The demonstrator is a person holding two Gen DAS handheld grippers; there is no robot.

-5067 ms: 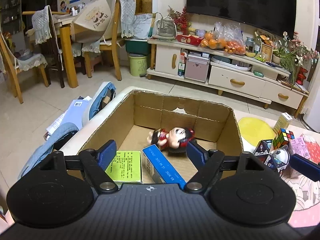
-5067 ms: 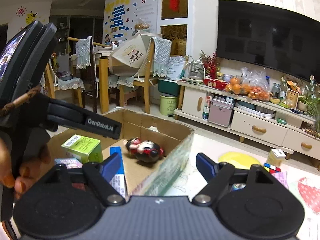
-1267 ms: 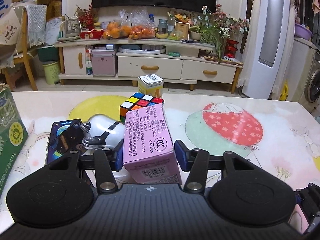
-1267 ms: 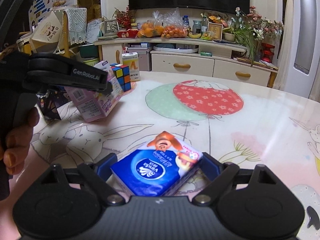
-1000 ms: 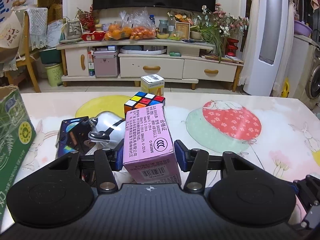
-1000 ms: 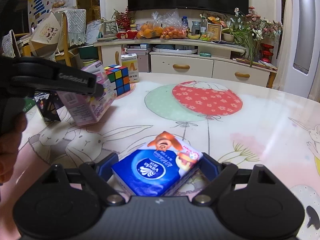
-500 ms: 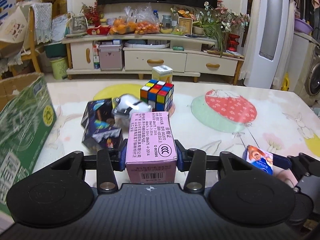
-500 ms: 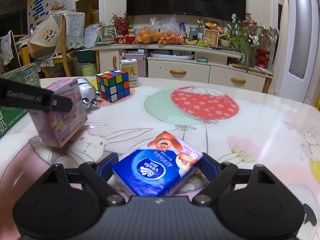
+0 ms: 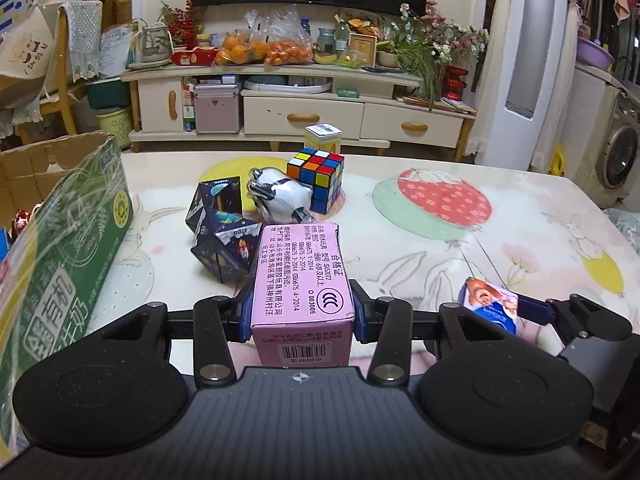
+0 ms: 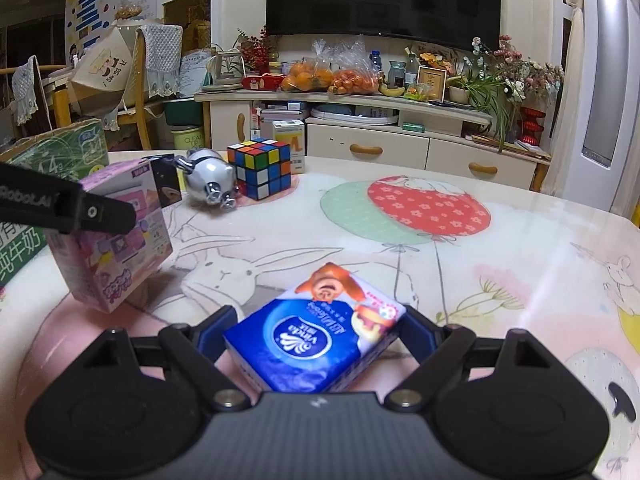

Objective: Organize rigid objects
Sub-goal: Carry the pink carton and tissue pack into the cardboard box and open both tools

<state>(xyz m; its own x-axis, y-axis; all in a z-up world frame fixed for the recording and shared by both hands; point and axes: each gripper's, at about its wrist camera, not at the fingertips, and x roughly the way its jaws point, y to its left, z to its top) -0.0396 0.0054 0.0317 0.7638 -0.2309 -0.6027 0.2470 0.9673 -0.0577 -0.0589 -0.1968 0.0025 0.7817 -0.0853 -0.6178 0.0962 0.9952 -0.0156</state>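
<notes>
My left gripper [image 9: 301, 316] is shut on a pink toy box [image 9: 302, 280], held above the table; the box also shows in the right wrist view [image 10: 116, 232]. My right gripper [image 10: 316, 332] is shut on a blue tissue pack [image 10: 316, 340], which also shows at the right of the left wrist view [image 9: 492, 308]. The green cardboard box [image 9: 60, 248] stands open at the left. On the table beyond lie a Rubik's cube [image 9: 316, 178], a silver pig figure [image 9: 280, 196], a dark space-print box [image 9: 222, 232] and a small yellow box [image 9: 323, 140].
The table has a cartoon rabbit and balloon cloth [image 9: 440, 208]. A TV cabinet [image 9: 304, 108] with fruit bags and plants stands behind it. A chair and dining table [image 10: 132, 80] are at the far left. A washing machine [image 9: 620, 152] is at the right.
Both grippers left the cardboard box and closed on the pink box and the tissue pack. In the last second the left gripper has lifted and pulled back; the cardboard box has come into view at left.
</notes>
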